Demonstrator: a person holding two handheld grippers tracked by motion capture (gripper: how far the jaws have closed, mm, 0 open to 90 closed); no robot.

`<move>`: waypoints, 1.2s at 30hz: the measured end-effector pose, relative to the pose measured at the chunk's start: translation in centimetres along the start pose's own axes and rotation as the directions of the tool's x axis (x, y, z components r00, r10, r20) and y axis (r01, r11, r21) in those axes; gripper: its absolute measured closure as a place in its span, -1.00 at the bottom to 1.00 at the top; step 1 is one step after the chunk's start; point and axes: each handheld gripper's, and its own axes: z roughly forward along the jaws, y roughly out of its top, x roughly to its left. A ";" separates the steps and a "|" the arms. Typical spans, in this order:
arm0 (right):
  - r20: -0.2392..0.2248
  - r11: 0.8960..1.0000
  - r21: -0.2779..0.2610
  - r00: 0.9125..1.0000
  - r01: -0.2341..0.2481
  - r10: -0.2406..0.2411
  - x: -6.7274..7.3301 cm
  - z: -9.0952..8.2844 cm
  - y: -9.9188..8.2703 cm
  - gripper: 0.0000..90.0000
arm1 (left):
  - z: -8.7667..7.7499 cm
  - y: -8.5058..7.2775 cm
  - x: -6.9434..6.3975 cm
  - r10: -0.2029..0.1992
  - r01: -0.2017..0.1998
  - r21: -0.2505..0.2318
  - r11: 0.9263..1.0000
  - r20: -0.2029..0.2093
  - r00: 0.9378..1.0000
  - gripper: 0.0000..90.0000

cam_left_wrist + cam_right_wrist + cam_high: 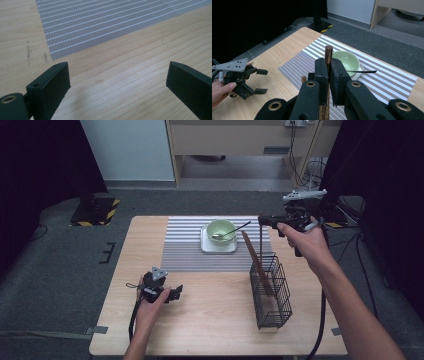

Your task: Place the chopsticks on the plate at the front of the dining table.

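My right gripper (261, 220) is raised over the table's right side and shut on a thin dark wooden stick (261, 242), which hangs straight down toward a black wire basket (280, 295). In the right gripper view the jaws (329, 67) pinch the stick (328, 51) just below its top end. A second brown wooden stick (252, 255) leans in the basket, and its tip (304, 79) shows beside my jaws. My left gripper (177, 291) hovers low over the front left of the table, open with nothing between its fingers (53, 80). Bare wood lies below it.
A green bowl (221, 229) sits on a white square plate (206, 247) with a dark spoon (239, 228) resting in it. Both stand on a grey striped placemat (185, 245) at the back of the wooden table (210, 330). The mat's corner (75, 37) lies ahead of my left gripper.
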 end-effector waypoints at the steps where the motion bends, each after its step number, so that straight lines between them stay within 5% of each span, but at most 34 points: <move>1: -0.001 1.000 -0.004 1.000 0.000 0.000 -0.1 -0.1 0.0 0.89 | 0.0 0.2 -0.1 0.002 -0.002 -0.006 1.000 0.007 1.000 -0.89; 14: -0.006 0.999 -0.041 1.000 -0.021 0.021 -0.9 -2.2 0.6 0.90 | -0.3 2.0 -0.7 0.034 -0.034 -0.017 0.999 0.030 0.999 -0.89; 28: -0.011 0.997 -0.079 1.000 -0.003 0.002 0.0 -3.6 2.4 0.90 | -1.3 3.2 -1.4 0.057 -0.056 -0.094 0.994 0.017 0.998 -0.87; 36: -0.032 0.993 -0.114 0.999 0.009 -0.012 1.1 -4.3 4.0 0.89 | -1.9 3.9 -1.3 0.011 -0.008 -0.140 0.990 0.020 1.000 -0.86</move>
